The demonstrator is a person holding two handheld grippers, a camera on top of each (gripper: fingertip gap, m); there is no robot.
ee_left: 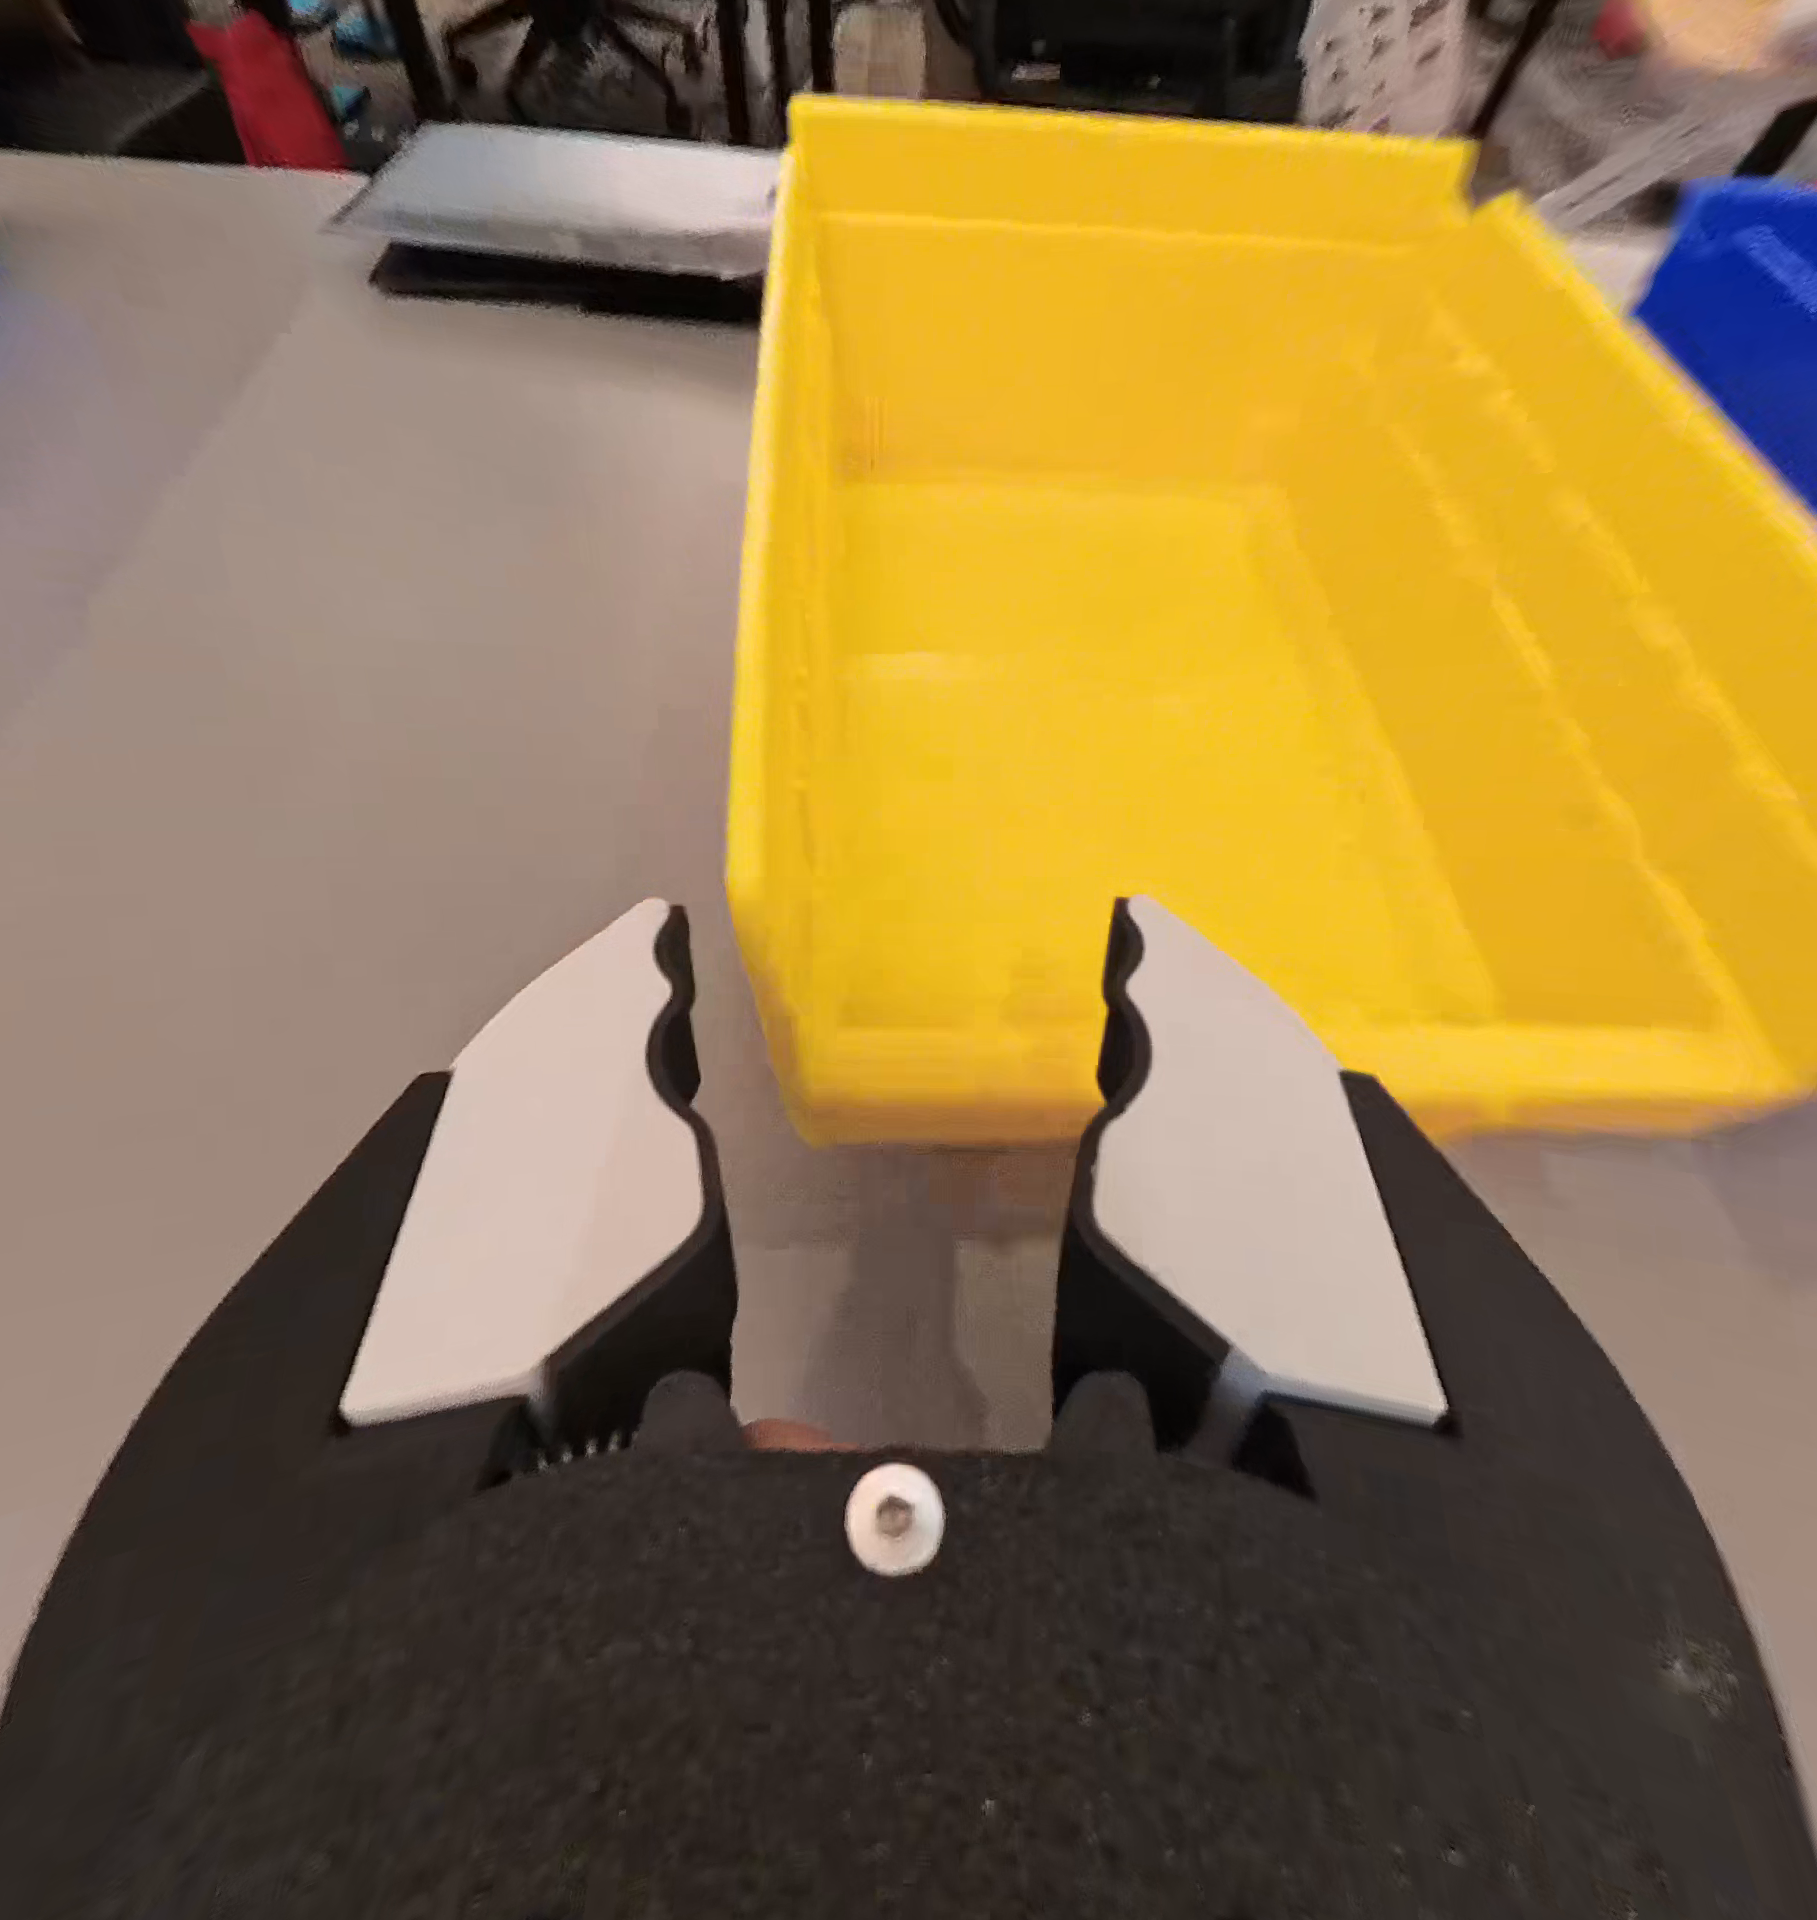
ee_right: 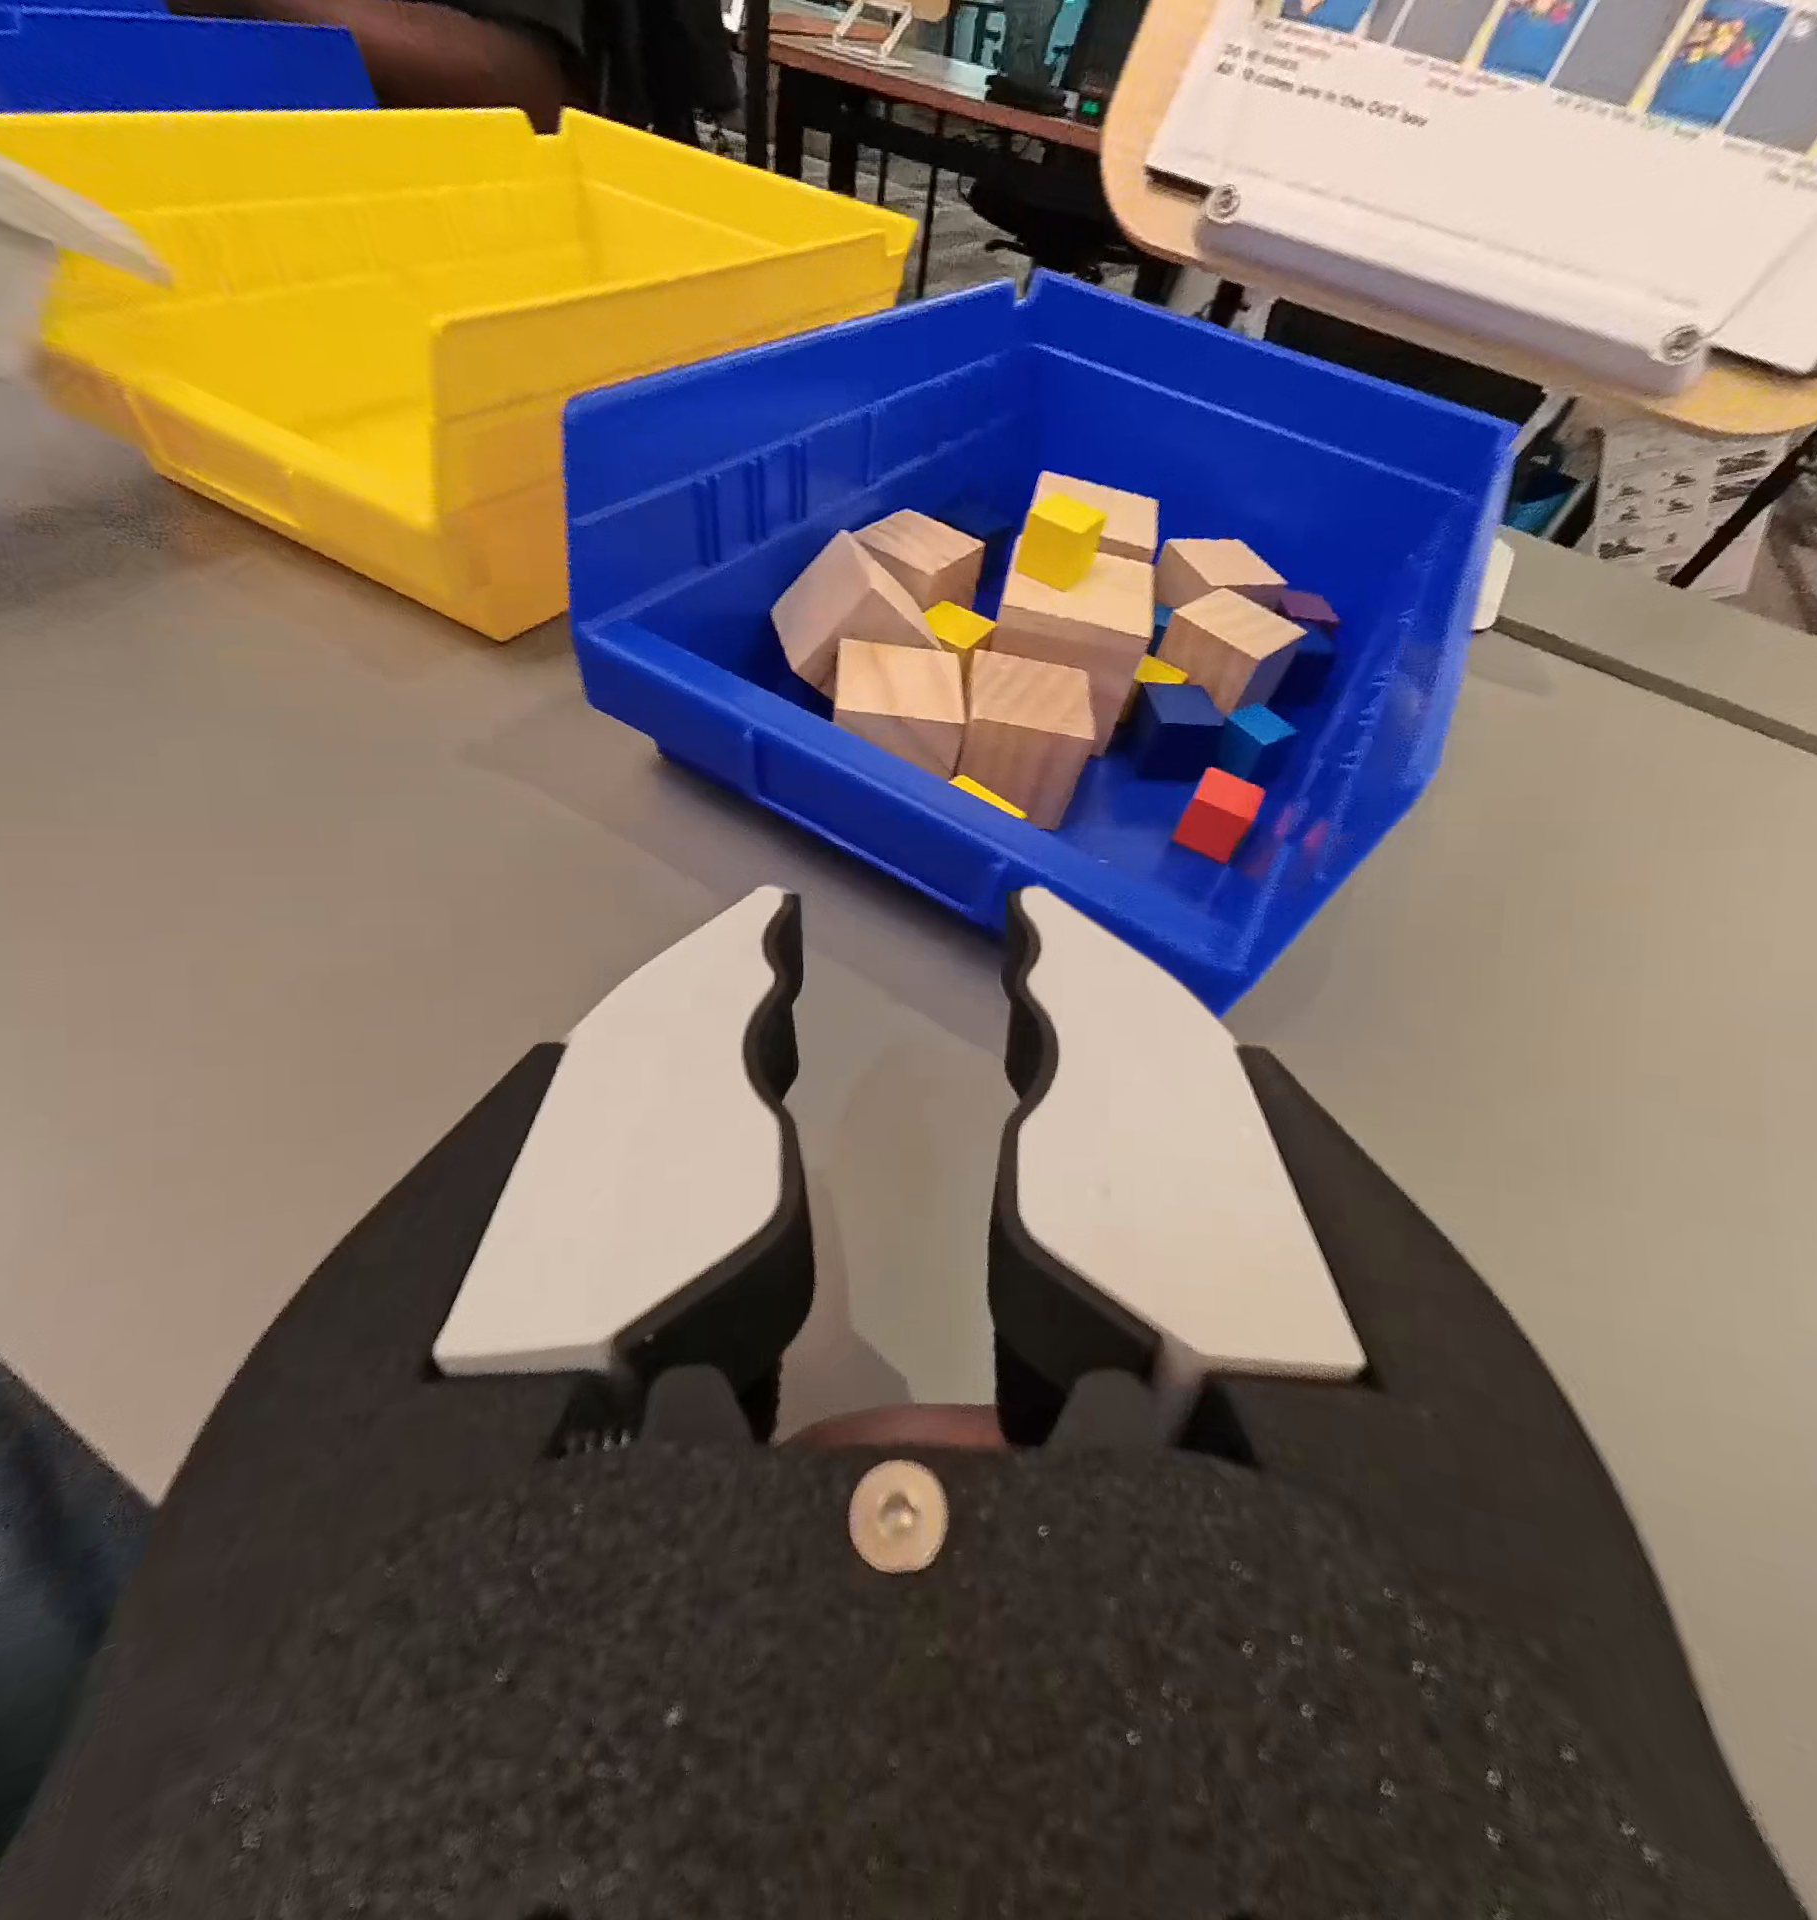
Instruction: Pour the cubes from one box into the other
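Blue box of cubes beside yellow box; printed sheet behind.

Grey counter underfoot of everything, a seam across its right side in the right wrist view. At its far edge, a flat dark tray under a silvery sheet, a red bag and dark chair legs beyond. Off right, a tilted wooden board with a white printed page clipped on, a brown desk behind.
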